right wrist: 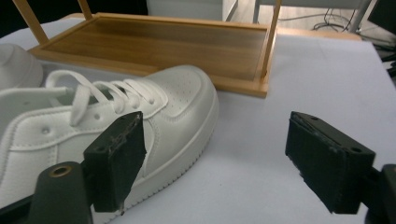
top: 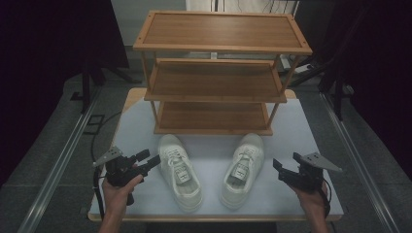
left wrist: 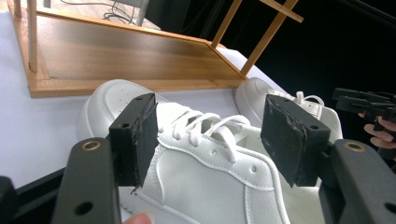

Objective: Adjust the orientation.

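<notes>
Two white lace-up sneakers lie side by side on the white table top, toes toward a bamboo shoe rack [top: 214,82]. The left sneaker [top: 180,171] has my left gripper [top: 148,159] just off its outer side, jaws open and empty. In the left gripper view that sneaker [left wrist: 201,163] lies beyond the spread pads [left wrist: 137,135], apart from them. The right sneaker [top: 243,169] has my right gripper [top: 284,164] to its right, open with nothing between its jaws. In the right gripper view this shoe [right wrist: 116,126] sits behind the left pad [right wrist: 116,158], bare table between the pads.
The three-tier rack stands at the table's far half, its bottom shelf [top: 211,119] bare and right behind the shoe toes. Table edges [top: 214,217] run close to both hands. Dark floor, metal rails [top: 58,165] and stands surround the table.
</notes>
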Action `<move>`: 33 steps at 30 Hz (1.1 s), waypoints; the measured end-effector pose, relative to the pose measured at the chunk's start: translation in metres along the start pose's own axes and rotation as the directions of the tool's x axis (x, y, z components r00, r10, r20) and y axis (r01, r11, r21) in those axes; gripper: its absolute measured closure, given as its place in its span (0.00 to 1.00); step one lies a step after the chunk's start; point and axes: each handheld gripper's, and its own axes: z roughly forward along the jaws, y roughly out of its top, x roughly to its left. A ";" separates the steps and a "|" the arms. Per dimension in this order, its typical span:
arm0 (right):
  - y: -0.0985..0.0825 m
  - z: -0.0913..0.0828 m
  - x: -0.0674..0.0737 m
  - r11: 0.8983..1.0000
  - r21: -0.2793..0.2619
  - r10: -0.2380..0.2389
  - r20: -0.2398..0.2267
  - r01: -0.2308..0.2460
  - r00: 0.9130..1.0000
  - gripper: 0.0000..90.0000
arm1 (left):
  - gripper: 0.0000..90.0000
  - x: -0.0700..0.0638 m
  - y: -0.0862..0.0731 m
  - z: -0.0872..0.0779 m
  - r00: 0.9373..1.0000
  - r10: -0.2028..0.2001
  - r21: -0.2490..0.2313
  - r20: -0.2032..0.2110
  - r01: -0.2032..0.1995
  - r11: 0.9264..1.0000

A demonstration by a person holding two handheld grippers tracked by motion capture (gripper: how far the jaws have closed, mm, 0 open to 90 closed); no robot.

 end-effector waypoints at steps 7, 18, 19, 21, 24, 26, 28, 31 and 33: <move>0.002 -0.005 0.004 1.000 -0.016 -0.003 -0.022 0.002 1.000 0.33 | 0.40 0.000 0.000 -0.005 1.000 -0.002 -0.011 -0.004 0.002 1.000; 0.017 -0.018 0.034 0.995 -0.090 -0.047 -0.101 0.037 0.994 0.55 | 0.40 -0.007 0.000 -0.006 1.000 0.003 -0.006 0.011 -0.003 1.000; 0.021 -0.020 0.041 0.993 -0.107 -0.057 -0.129 0.043 0.990 0.61 | 0.40 -0.007 -0.001 -0.006 1.000 0.002 -0.004 0.010 -0.002 1.000; 0.022 -0.021 0.044 0.993 -0.113 -0.061 -0.141 0.045 0.988 0.64 | 0.40 -0.008 -0.001 -0.007 1.000 0.002 -0.005 0.010 -0.002 1.000; 0.023 -0.024 0.054 0.991 -0.124 -0.073 -0.183 0.051 0.980 0.75 | 0.40 -0.009 -0.001 -0.007 1.000 0.000 -0.006 0.015 0.001 1.000; 0.024 -0.024 0.066 0.990 -0.117 -0.106 -0.225 0.081 0.969 0.85 | 0.40 -0.010 -0.001 -0.006 1.000 0.003 0.000 0.020 -0.003 1.000; 0.025 -0.023 0.069 0.990 -0.108 -0.115 -0.239 0.091 0.964 0.88 | 0.40 -0.011 -0.003 -0.004 1.000 0.009 0.006 0.022 -0.009 1.000; 0.025 -0.021 0.080 0.988 -0.092 -0.142 -0.274 0.121 0.951 0.97 | 0.40 -0.010 -0.005 0.000 1.000 0.007 0.022 0.021 -0.007 1.000; 0.025 -0.018 0.088 0.986 -0.084 -0.163 -0.295 0.144 0.941 0.99 | 0.40 -0.011 -0.007 0.001 1.000 0.005 0.029 0.022 -0.006 1.000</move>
